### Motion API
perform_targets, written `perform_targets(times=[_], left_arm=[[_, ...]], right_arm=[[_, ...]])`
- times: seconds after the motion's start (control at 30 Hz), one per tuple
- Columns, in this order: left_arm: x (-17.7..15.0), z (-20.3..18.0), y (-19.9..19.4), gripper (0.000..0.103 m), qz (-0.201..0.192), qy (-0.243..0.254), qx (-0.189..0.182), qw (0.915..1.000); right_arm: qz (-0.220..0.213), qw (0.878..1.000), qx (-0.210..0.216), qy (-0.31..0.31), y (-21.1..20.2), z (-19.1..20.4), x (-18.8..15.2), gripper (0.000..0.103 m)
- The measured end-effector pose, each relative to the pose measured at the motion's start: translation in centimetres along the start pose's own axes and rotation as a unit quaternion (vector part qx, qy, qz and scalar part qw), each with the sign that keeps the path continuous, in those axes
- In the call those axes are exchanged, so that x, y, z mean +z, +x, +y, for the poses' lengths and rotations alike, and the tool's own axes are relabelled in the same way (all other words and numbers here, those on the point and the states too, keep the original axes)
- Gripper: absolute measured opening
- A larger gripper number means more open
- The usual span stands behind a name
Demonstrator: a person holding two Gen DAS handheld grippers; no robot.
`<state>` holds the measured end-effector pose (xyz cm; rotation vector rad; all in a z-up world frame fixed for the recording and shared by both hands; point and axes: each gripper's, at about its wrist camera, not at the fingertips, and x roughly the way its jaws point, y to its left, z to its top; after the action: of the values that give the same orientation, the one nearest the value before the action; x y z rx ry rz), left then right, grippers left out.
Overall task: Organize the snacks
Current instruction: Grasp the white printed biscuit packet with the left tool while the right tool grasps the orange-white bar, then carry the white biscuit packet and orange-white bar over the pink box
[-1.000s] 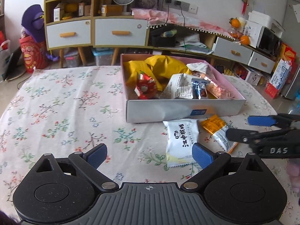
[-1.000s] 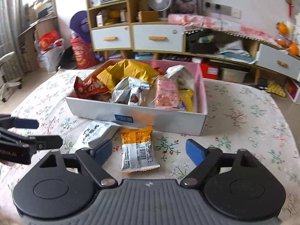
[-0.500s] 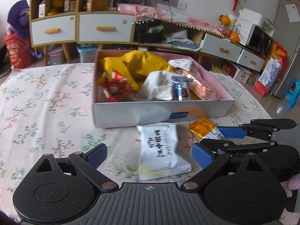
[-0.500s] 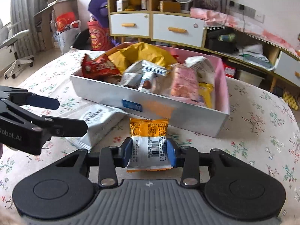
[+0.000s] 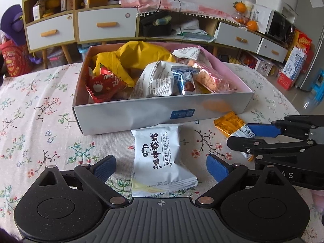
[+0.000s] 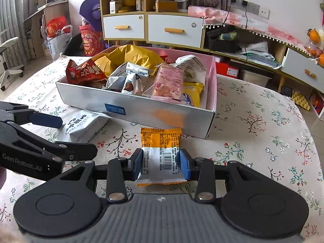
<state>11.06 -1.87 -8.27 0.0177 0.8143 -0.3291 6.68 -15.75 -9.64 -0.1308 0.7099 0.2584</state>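
Note:
A white snack packet (image 5: 161,158) with black print lies on the floral tablecloth between the open fingers of my left gripper (image 5: 161,167); it also shows in the right wrist view (image 6: 84,124). My right gripper (image 6: 161,165) is shut on an orange and white snack packet (image 6: 161,147), which also shows in the left wrist view (image 5: 232,125). Just beyond both packets stands a white box (image 5: 141,113) with a pink inside, holding several snacks; it also shows in the right wrist view (image 6: 141,113).
In the box lie a yellow bag (image 5: 137,56), a red packet (image 5: 103,85) and a pink packet (image 6: 169,81). Cabinets with drawers (image 5: 105,25) stand behind the table. The tablecloth (image 6: 263,131) spreads to the right of the box.
My right gripper has closed on the orange and white packet. My left gripper has moved so the white packet lies between its open fingers.

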Motion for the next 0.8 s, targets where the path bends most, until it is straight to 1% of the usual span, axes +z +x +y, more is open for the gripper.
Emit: perform_targets(times=[0.03, 0.1, 0.13, 0.2, 0.23, 0.27, 0.3, 0.4, 0.63, 0.8], left_arm=[[0.1, -0.1, 0.0, 0.092, -0.001, 0.002, 0.004, 1.0000], [0.1, -0.2, -0.1, 0.081, -0.002, 0.008, 0.015, 0.9999], [0.2, -0.2, -0.1, 0.078, -0.002, 0.009, 0.020, 0.9997], [0.3, -0.1, -0.3, 0.064, -0.005, 0.008, 0.024, 0.9997], [0.3, 0.0, -0.4, 0.060, -0.006, 0.005, 0.025, 0.9997], [0.4, 0.1, -0.5, 0.052, -0.006, 0.002, 0.023, 0.9997], [0.4, 0.2, -0.6, 0.049, -0.006, -0.001, 0.021, 0.9998], [0.4, 0.4, -0.8, 0.044, -0.006, -0.005, 0.022, 0.9997], [0.4, 0.9, -1.9, 0.042, -0.006, -0.021, 0.014, 0.9997], [0.5, 1.4, -3.1, 0.042, -0.013, -0.027, 0.005, 0.9995]], right_arm=[[0.000, 1.000, -0.001, -0.001, 0.1, 0.0, 0.1, 0.036], [0.000, 1.000, -0.002, -0.003, 0.1, 0.0, 0.0, 0.036], [0.000, 1.000, -0.003, -0.002, 0.0, 0.0, 0.0, 0.036], [0.001, 1.000, -0.005, -0.001, 0.0, 0.0, 0.1, 0.036], [0.001, 1.000, -0.006, -0.001, -0.1, 0.1, 0.1, 0.036], [0.001, 1.000, -0.007, -0.002, -0.1, 0.1, 0.1, 0.036], [0.002, 1.000, -0.008, -0.002, -0.1, 0.1, 0.1, 0.036], [0.002, 1.000, -0.012, -0.005, -0.3, 0.4, 0.2, 0.036], [-0.008, 1.000, -0.017, 0.007, -1.2, 0.4, 0.6, 0.036], [-0.016, 1.000, -0.015, 0.022, -1.8, 0.4, 1.0, 0.036]])
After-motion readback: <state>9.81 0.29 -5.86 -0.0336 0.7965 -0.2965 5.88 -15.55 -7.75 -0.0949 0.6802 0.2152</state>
